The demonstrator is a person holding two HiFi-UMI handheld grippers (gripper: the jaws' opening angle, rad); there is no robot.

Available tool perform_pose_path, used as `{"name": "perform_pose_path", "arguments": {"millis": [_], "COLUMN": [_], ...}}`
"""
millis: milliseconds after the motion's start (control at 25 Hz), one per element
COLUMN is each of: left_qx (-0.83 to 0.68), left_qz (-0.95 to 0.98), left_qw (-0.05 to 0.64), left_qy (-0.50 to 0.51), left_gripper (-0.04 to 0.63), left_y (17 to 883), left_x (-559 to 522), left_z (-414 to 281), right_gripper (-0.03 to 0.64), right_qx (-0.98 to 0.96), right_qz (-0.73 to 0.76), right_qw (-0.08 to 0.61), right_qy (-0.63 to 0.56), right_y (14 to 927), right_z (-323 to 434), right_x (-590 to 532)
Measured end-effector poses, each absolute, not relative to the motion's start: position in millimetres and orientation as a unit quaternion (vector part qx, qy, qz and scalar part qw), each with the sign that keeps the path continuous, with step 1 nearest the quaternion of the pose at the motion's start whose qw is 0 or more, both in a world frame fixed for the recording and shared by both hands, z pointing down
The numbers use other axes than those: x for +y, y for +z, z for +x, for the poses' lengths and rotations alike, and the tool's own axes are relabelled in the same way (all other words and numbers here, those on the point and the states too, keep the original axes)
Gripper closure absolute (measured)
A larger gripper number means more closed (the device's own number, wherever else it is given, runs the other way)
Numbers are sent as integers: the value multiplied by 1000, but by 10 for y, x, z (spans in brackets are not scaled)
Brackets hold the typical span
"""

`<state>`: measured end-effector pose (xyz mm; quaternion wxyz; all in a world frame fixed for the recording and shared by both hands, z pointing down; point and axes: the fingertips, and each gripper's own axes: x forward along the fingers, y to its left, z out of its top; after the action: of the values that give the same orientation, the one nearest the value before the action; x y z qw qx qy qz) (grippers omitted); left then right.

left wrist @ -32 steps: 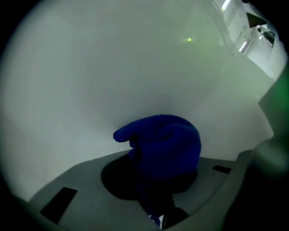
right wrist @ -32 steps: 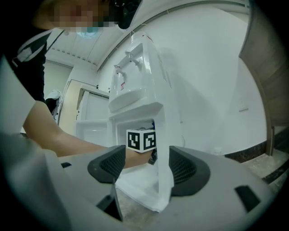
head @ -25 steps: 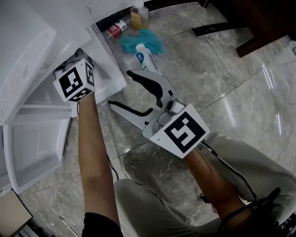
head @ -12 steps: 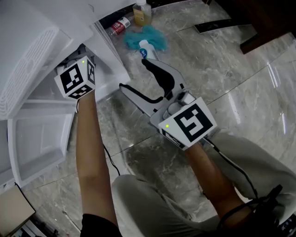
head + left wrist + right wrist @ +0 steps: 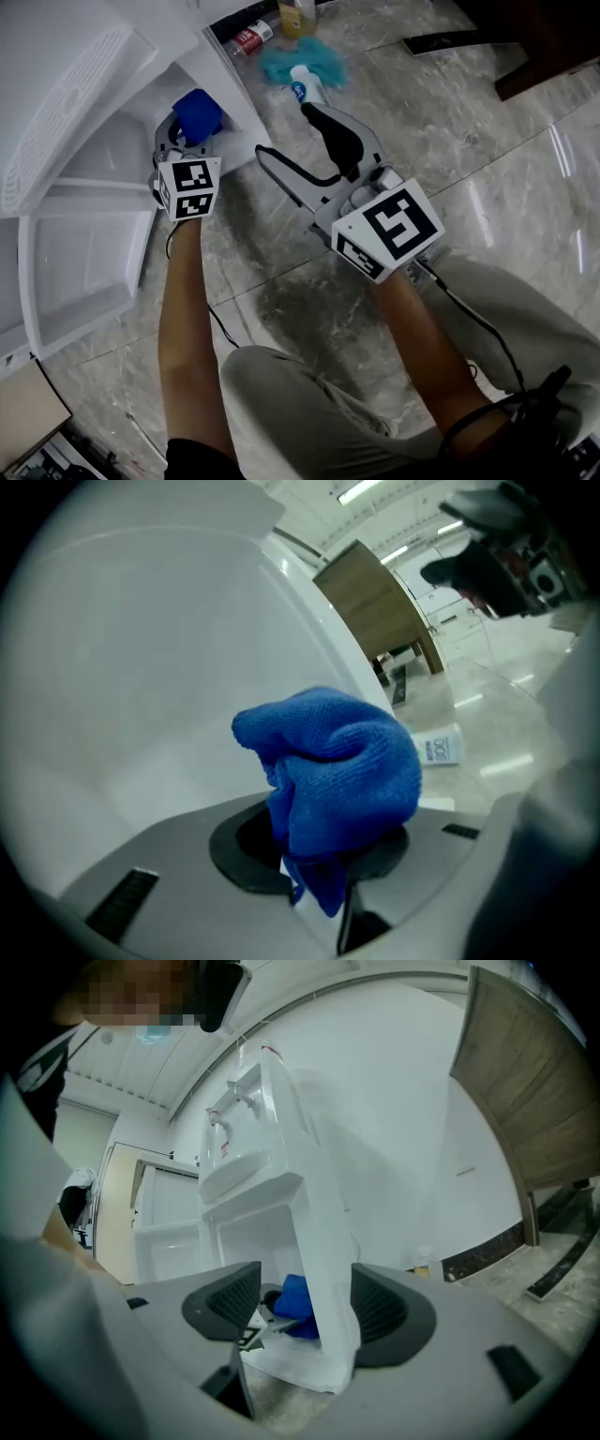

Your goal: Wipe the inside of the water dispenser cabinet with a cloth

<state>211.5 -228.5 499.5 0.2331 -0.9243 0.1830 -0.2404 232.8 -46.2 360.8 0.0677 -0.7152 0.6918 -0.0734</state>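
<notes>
Leftmost in the head view stands the white water dispenser (image 5: 56, 103), its cabinet (image 5: 117, 164) open and the door (image 5: 80, 272) swung out low over the marble floor (image 5: 487, 178). Next comes the left gripper (image 5: 190, 141), its marker cube (image 5: 190, 187) facing up, reaching into the mouth of the cabinet. Its jaws are pinched on a bunched blue cloth (image 5: 197, 114); the left gripper view shows the fabric squeezed between the two pads and bulging out in front of them against the pale inner wall. The cloth seems to sit just off that wall, though the wide-angle picture does not let contact be judged. To the right, beside the cabinet's outer corner, the right gripper (image 5: 291, 131) hangs over the floor with its jaws spread wide and nothing gripped; its own view looks past the open pads at the dispenser's side edge, with the blue cloth and the left gripper showing beyond. Farther up the floor, near the dispenser's base, lie a small red-labelled bottle (image 5: 251, 37) and an amber bottle (image 5: 298, 13), then a teal rag (image 5: 281, 64) with a white tube (image 5: 307, 86) resting on it. Dark wooden furniture (image 5: 553, 47) fills the upper right corner.
</notes>
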Motion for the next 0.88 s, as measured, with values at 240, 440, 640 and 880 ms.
{"name": "perform_pose_path", "arguments": {"millis": [240,440,640,880], "left_qx": [134,134,150,153], "left_qz": [-880,-865,-854,-864], "left_qw": [285,288,303,317], "left_qy": [-354,-388,-396,-359], "left_gripper": [494,494,494,494], "left_y": [5476,5541,5569,5544], "left_x": [-2288,-2639,-3004,-3014], "left_z": [2293,2496,2676,2703], "right_gripper": [319,319,319,319], "right_qx": [697,697,696,681], "right_qz": [-710,-711,-713,-724], "right_qw": [60,43,23,17], "right_qy": [-75,-81,-86,-102], "right_y": [3663,3753,3860,4053], "right_z": [2294,2340,2396,2494], "right_x": [-556,-542,-445,-311]}}
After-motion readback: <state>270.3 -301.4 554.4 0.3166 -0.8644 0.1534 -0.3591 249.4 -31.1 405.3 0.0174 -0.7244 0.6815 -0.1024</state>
